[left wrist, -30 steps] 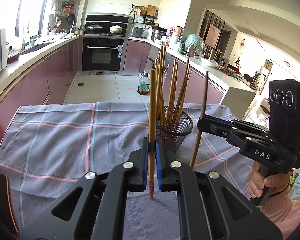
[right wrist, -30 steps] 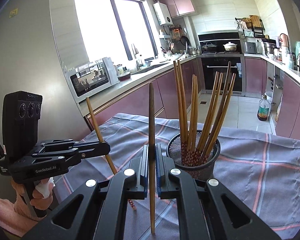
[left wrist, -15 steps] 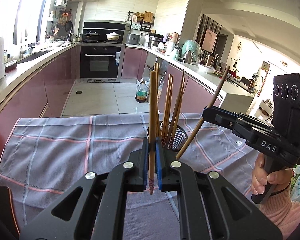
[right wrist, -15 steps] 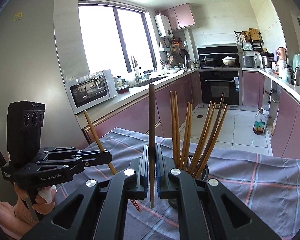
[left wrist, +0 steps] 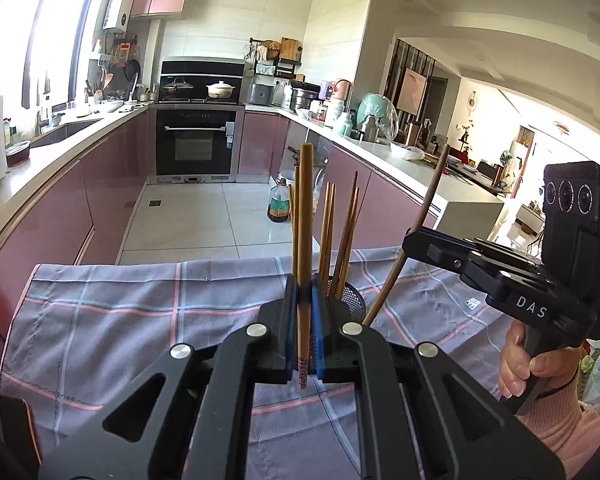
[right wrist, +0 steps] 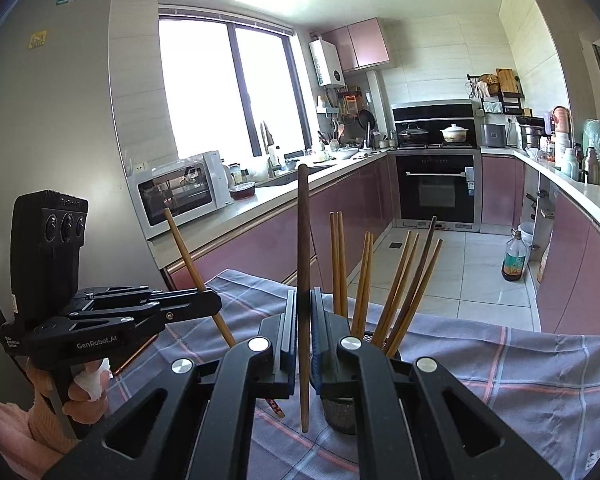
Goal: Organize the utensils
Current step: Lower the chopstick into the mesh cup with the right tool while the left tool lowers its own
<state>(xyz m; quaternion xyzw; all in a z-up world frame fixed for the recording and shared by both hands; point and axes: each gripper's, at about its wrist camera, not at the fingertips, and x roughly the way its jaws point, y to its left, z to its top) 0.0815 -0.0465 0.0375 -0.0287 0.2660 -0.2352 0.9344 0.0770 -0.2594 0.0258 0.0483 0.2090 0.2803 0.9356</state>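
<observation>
My left gripper (left wrist: 305,286) is shut on a light brown chopstick (left wrist: 305,216) with a patterned lower tip, held upright above the checked cloth (left wrist: 100,320). Just behind it stands a black mesh holder (left wrist: 352,300) with several chopsticks (left wrist: 329,232) in it. My right gripper (right wrist: 304,298) is shut on a dark brown chopstick (right wrist: 303,232), upright, just in front of the mesh holder (right wrist: 340,412). Each view shows the other gripper: the right gripper (left wrist: 411,241) at the right with its dark chopstick (left wrist: 428,204) leaning, the left gripper (right wrist: 217,303) at the left with its light chopstick (right wrist: 184,248).
The cloth (right wrist: 520,380) covers the table to its far edge. Beyond lie a tiled floor with an oil bottle (left wrist: 278,205), pink cabinets, an oven (left wrist: 198,144) and a microwave (right wrist: 178,196). A dark, copper-rimmed object (left wrist: 14,424) lies at the table's left.
Both grippers have risen with their chopsticks, so the holder sits lower in both views. The right gripper's dark chopstick now leans instead of standing upright.
</observation>
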